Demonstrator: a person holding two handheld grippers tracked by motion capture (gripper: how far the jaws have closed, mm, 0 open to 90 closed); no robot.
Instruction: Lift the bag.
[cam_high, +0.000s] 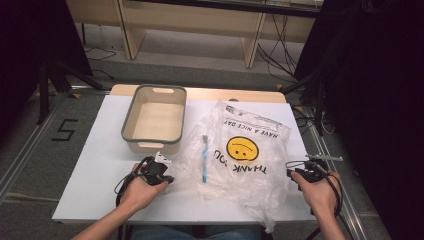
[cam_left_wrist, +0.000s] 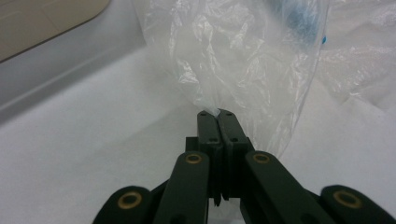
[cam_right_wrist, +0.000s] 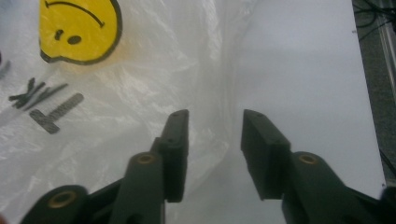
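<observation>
A clear plastic bag (cam_high: 240, 150), printed with a yellow smiley face (cam_high: 239, 148) and black lettering, is spread flat over the middle and right of the white tabletop (cam_high: 90, 170). A blue toothbrush (cam_high: 204, 158) is seen at the bag's left part, lengthwise toward the person; whether it lies inside or on top cannot be told. The left claw (cam_high: 165, 176) is held at the bag's left edge, and in the left gripper view (cam_left_wrist: 217, 113) its jaws are seen pressed together on a gathered fold of the film. The right claw (cam_high: 295, 172) is held at the bag's right edge; in the right gripper view (cam_right_wrist: 214, 122) its jaws are parted about halfway, with the bag's edge lying on the tabletop between them and untouched by the pads. A grey tub (cam_high: 131, 107) with a beige inside is set behind the left hand, just beside the bag's left rear corner.
</observation>
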